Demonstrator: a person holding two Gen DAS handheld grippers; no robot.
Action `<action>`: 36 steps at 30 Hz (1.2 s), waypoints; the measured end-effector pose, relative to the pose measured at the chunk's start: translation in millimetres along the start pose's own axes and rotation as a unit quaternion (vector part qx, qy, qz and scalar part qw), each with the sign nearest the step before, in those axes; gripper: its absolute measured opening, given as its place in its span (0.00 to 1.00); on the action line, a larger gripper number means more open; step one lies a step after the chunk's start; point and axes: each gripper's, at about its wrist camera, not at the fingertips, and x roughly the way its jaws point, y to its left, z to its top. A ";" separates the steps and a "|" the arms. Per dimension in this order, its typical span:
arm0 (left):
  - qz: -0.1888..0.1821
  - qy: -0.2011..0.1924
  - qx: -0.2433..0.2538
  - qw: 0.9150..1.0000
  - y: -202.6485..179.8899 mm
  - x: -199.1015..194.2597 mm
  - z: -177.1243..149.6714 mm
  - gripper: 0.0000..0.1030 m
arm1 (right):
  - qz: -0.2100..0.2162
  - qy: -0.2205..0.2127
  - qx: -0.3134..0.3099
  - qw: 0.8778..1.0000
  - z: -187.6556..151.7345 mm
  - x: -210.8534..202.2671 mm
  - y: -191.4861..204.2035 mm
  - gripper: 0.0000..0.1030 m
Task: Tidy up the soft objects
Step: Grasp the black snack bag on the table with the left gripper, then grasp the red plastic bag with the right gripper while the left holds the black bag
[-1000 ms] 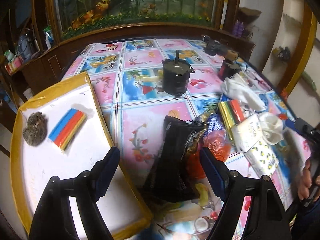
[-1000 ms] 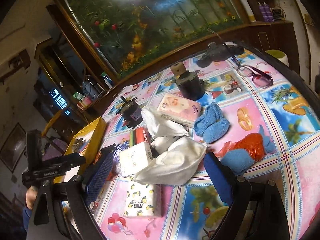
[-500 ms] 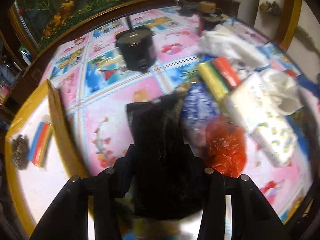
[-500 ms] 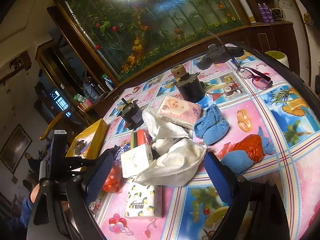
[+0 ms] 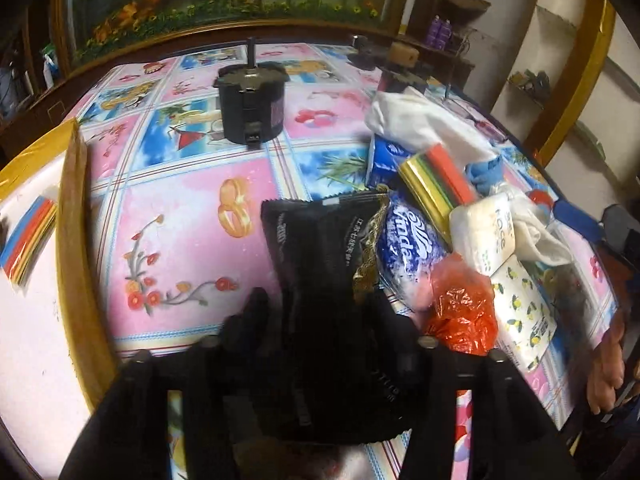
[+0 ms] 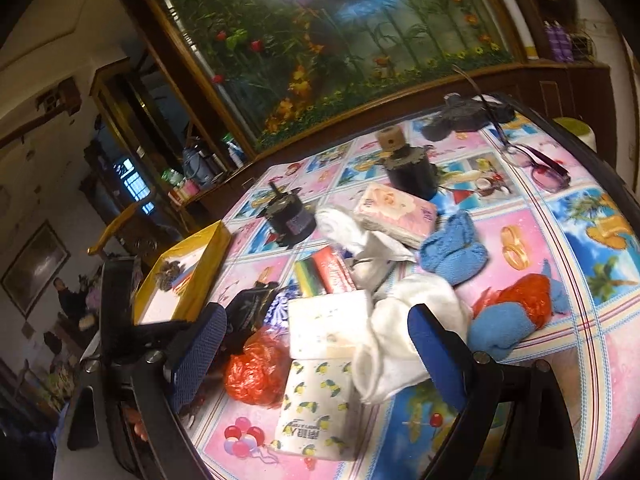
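left gripper (image 5: 320, 320) clamping black packet (image 5: 324, 264), jaws just reopening slightly | right gripper (image 6: 316, 344) hanging wide, empty | advice: firm grip, lift clear before crossing to yellow tray (image 5: 76, 240) at table's left edge

Each hand-held gripper (image 6: 316, 344) has black arms, silver screws and blue textured pads.

Left gripper (image 5: 320, 320) jaws just reopened slightly, apparently gripping; right gripper (image 6: 320, 344) jaws wide.
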 end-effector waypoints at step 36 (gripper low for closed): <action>0.034 -0.160 -0.074 0.984 34.7 -45.2 -3.1 0.33 | -0.075 0.086 -0.124 0.986 5.7 74.8 75.5 0.48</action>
